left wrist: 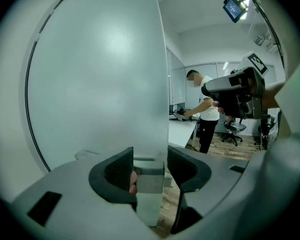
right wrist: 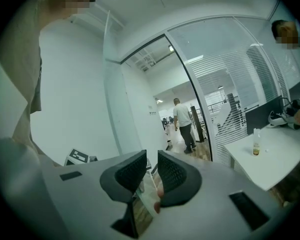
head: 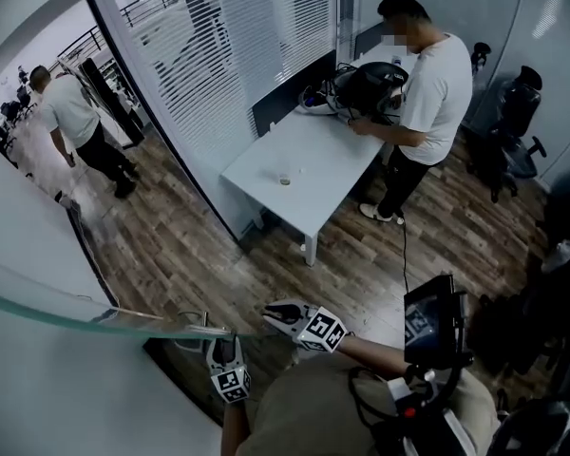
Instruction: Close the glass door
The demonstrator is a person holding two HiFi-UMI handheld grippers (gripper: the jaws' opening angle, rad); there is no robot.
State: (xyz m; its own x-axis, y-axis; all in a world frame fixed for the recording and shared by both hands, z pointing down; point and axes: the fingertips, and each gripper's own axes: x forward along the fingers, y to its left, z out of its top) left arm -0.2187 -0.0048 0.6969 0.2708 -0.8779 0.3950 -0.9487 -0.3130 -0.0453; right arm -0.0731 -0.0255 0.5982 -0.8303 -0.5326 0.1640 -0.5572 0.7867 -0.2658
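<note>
The frosted glass door (head: 66,388) fills the lower left of the head view, and its top edge ends near my two grippers. My left gripper (head: 224,348) is at the door's free edge. In the left gripper view its jaws (left wrist: 150,159) straddle that edge and are shut on the glass door (left wrist: 100,74). My right gripper (head: 277,313) hangs just right of the door edge, apart from it. Its jaws (right wrist: 151,161) stand almost together with nothing between them. The door edge (right wrist: 110,84) rises to their left.
A white table (head: 304,160) stands beyond the doorway with a small bottle (head: 284,178) on it. One person (head: 427,93) stands at its far end. Another person (head: 71,112) walks in the corridor behind the glass partition with blinds (head: 228,55). Office chairs (head: 518,112) stand at right.
</note>
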